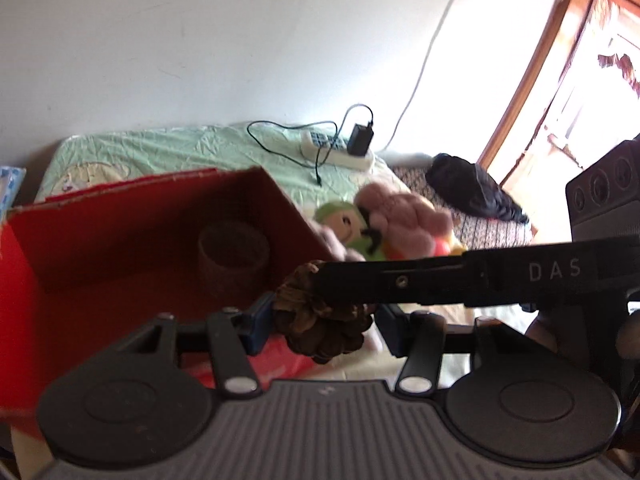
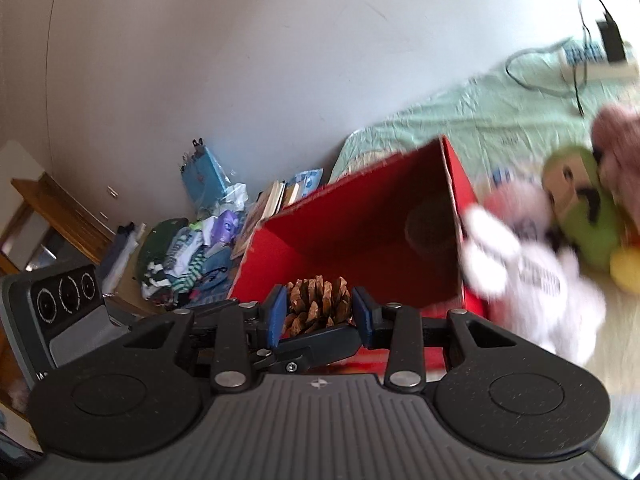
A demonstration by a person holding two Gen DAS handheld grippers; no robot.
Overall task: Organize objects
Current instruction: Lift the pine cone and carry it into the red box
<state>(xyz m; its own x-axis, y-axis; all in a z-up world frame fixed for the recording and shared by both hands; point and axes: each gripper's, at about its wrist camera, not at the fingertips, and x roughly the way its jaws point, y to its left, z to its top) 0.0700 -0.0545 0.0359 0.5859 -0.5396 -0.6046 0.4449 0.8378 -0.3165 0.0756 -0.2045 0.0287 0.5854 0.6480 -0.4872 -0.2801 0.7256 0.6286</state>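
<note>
Scaly brown pinecone [image 2: 318,306] sits between both tongs' blue pads.

Left tongs [image 1: 322,320] and right tongs [image 2: 320,314] both clamped, crossing each other.

Left gripper [image 1: 322,322]: black linkage arms, silver pivot pins, blue finger pads [image 1: 256,326]. Grey ribbed housing sat near the lens, flanked by two black round discs. Right gripper [image 2: 318,314] looked the same (small cross mark on its ribbed housing). Seen from the left wrist, its black finger bore white letters "DAS" and a small screw.
</note>
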